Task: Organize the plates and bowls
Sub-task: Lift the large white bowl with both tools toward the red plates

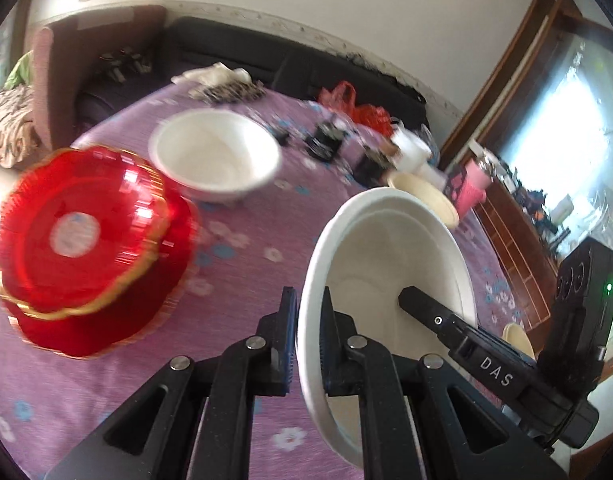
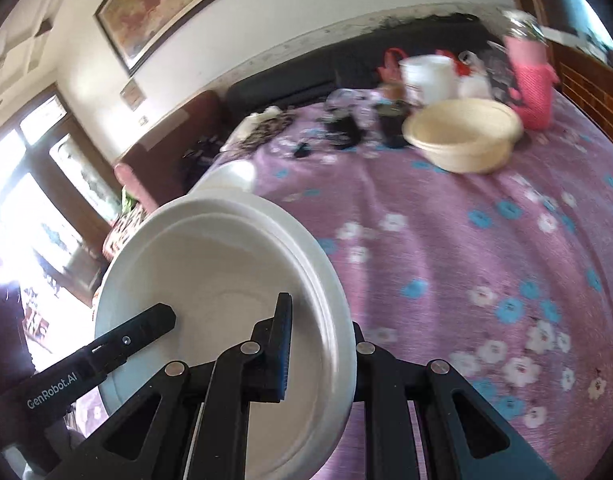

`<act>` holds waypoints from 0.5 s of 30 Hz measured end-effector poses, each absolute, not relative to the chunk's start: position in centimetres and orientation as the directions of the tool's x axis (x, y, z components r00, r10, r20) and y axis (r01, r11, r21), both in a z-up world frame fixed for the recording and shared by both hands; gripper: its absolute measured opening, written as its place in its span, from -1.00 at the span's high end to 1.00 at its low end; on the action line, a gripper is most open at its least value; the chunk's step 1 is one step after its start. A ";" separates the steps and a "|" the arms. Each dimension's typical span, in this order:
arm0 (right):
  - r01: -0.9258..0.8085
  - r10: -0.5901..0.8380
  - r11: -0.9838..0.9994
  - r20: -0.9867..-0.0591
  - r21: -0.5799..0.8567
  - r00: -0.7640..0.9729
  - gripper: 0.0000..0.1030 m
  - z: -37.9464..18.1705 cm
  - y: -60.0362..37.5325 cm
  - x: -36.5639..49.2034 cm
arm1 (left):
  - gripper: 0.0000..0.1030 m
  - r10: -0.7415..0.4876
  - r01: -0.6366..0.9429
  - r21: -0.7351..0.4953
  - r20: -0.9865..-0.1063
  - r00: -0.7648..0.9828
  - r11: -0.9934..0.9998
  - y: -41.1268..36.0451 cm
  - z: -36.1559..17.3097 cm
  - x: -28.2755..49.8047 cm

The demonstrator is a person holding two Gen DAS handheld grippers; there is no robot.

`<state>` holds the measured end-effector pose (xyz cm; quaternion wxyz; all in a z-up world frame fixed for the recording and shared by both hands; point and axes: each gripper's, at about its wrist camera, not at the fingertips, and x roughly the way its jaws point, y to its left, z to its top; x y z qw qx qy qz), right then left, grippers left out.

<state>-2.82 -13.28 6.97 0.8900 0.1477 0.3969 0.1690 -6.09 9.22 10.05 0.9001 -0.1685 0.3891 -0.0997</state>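
Both grippers hold one white bowl (image 1: 394,256) above the purple flowered tablecloth (image 1: 234,280). My left gripper (image 1: 308,320) is shut on its left rim. My right gripper (image 2: 322,332) is shut on its right rim, and the bowl (image 2: 210,272) fills the lower left of the right wrist view. The other gripper's finger (image 1: 426,308) shows inside the bowl. A second white bowl (image 1: 214,156) stands on the table behind. A stack of red gold-edged plates (image 1: 86,248) sits at the left. A cream bowl (image 2: 462,132) stands at the far side.
A pink knitted bottle cover (image 2: 532,80), a white cup (image 2: 428,74), a red bag (image 1: 346,104) and small dark items (image 1: 326,140) crowd the table's far edge. A dark sofa (image 1: 266,52) runs behind the table. A wooden cabinet (image 1: 518,248) stands to the right.
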 end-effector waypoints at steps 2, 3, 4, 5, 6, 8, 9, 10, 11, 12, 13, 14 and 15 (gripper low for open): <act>-0.218 0.439 0.892 -0.651 0.395 0.619 0.69 8.1 -11.1 -2.7 | 0.83 -0.289 0.021 -0.384 -0.655 0.698 0.923 11.5 10.7 -6.4; -0.234 0.452 0.887 -0.647 0.398 0.615 0.69 8.5 -10.1 -2.6 | 0.82 -0.277 0.008 -0.384 -0.651 0.706 0.923 12.5 10.9 -6.6; -0.248 0.461 0.883 -0.644 0.398 0.610 0.69 8.9 -9.1 -2.5 | 0.82 -0.265 -0.004 -0.381 -0.649 0.713 0.924 13.3 11.2 -6.7; -0.267 0.471 0.879 -0.642 0.394 0.605 0.69 9.5 -7.6 -2.3 | 0.82 -0.250 -0.016 -0.376 -0.647 0.720 0.926 14.3 11.5 -6.8; -0.279 0.474 0.879 -0.642 0.387 0.602 0.69 9.8 -6.6 -2.2 | 0.82 -0.232 -0.031 -0.369 -0.644 0.729 0.929 15.4 11.9 -6.8; -0.311 0.475 0.880 -0.644 0.359 0.599 0.69 10.5 -4.0 -2.0 | 0.82 -0.204 -0.053 -0.358 -0.640 0.741 0.932 17.1 12.4 -6.8; -0.323 0.475 0.880 -0.645 0.348 0.598 0.68 10.7 -2.9 -1.8 | 0.82 -0.188 -0.066 -0.352 -0.637 0.747 0.933 18.3 12.7 -6.8; -0.334 0.474 0.880 -0.647 0.338 0.596 0.68 10.9 -1.9 -1.6 | 0.82 -0.177 -0.075 -0.349 -0.637 0.751 0.934 19.0 12.8 -6.7; -0.348 0.475 0.879 -0.652 0.325 0.591 0.68 11.1 -0.4 -1.4 | 0.82 -0.164 -0.087 -0.345 -0.637 0.754 0.935 20.0 13.0 -6.6; -0.356 0.476 0.878 -0.655 0.319 0.587 0.68 11.2 0.5 -1.1 | 0.82 -0.152 -0.101 -0.342 -0.637 0.756 0.934 21.0 13.1 -6.6; -0.367 0.476 0.877 -0.661 0.310 0.580 0.68 11.3 1.8 -0.8 | 0.82 -0.146 -0.110 -0.344 -0.638 0.756 0.933 21.8 13.2 -6.4; -0.375 0.476 0.876 -0.666 0.302 0.574 0.68 11.4 2.8 -0.7 | 0.82 -0.139 -0.120 -0.344 -0.639 0.757 0.931 22.7 13.2 -6.3; -0.382 0.475 0.875 -0.671 0.297 0.568 0.68 11.4 3.6 -0.5 | 0.82 -0.126 -0.133 -0.339 -0.642 0.756 0.931 23.7 13.1 -6.0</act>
